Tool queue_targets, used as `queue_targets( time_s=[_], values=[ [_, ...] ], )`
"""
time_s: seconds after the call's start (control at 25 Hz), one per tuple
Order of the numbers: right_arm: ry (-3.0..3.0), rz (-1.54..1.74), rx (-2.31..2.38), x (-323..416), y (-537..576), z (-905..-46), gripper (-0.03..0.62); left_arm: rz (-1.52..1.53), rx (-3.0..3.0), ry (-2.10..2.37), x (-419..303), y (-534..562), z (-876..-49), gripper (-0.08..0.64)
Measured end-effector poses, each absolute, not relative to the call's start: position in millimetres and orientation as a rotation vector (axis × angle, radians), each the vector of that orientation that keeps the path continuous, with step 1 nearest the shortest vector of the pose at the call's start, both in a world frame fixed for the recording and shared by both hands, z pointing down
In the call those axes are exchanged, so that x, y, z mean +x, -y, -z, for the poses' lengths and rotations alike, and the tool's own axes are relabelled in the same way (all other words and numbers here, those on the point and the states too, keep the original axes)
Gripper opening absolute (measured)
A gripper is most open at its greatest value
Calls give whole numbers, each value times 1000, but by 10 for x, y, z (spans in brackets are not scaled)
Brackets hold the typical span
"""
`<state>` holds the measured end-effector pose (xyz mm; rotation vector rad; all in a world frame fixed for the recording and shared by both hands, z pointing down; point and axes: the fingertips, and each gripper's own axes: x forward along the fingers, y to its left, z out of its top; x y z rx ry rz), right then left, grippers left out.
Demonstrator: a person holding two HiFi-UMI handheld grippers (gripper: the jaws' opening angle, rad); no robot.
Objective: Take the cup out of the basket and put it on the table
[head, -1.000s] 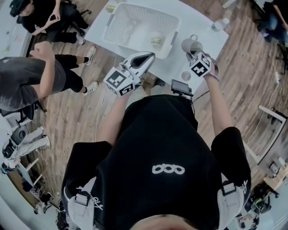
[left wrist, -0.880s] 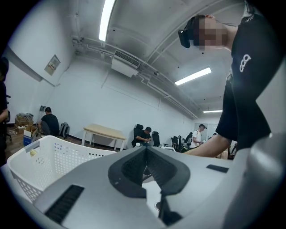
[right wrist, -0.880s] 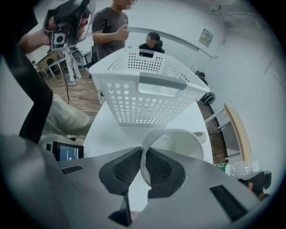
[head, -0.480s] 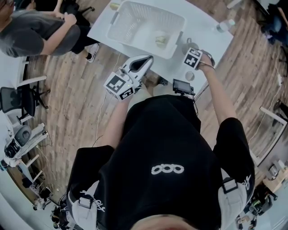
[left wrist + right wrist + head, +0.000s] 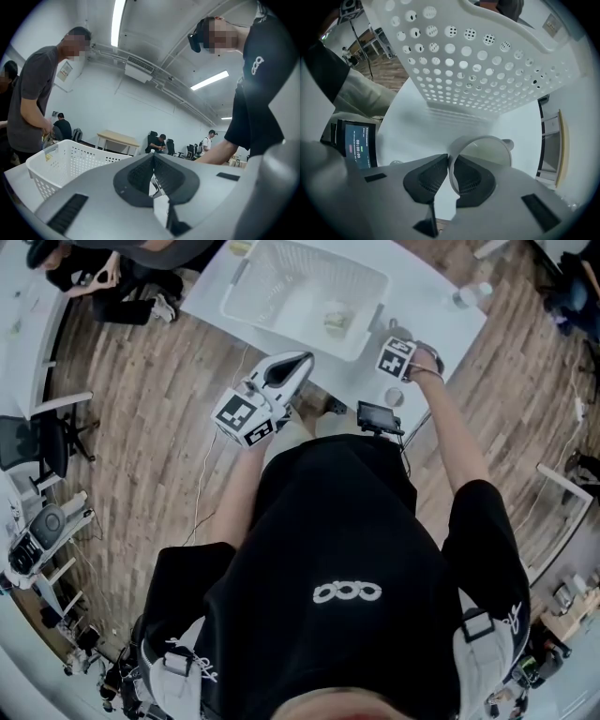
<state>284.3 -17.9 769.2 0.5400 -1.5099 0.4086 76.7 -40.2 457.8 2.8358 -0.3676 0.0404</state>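
Observation:
A pale grey cup [image 5: 482,149] with a handle hangs just over the white table [image 5: 417,124], beside the white perforated basket [image 5: 487,70]. My right gripper [image 5: 449,159] is shut on its rim, one pad inside and one outside. In the head view the right gripper [image 5: 401,345] sits at the basket's [image 5: 300,287] near right corner, and its marker cube hides the cup. My left gripper [image 5: 302,362] is shut on nothing, held off the table's front edge and pointing towards the basket [image 5: 65,164].
A yellowish object [image 5: 335,320] lies inside the basket. A small screen device [image 5: 378,418] is clamped at the table's front edge, with a small round thing [image 5: 395,397] beside it. A bottle [image 5: 469,294] stands at the far right. People sit and stand beyond the table.
My right gripper has carried the cup a little closer to the basket's corner. The person standing at the left has moved out towards the top of the view. The left gripper has barely moved.

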Motion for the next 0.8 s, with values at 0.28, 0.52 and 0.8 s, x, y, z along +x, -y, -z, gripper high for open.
queue_targets(
  time_s=[0.28, 0.52, 0.8],
  values=[
    [1493, -355, 540, 2836, 187, -7654, 48, -38, 2834, 398, 710, 447, -4588, 9],
    [1528, -336, 598, 2824, 184, -7424, 48, -41, 2814, 416, 676, 487, -4646, 9],
    [1606, -304, 847, 2818, 151, -6776, 48, -36, 2799, 379, 663, 557, -4592, 9]
  ],
)
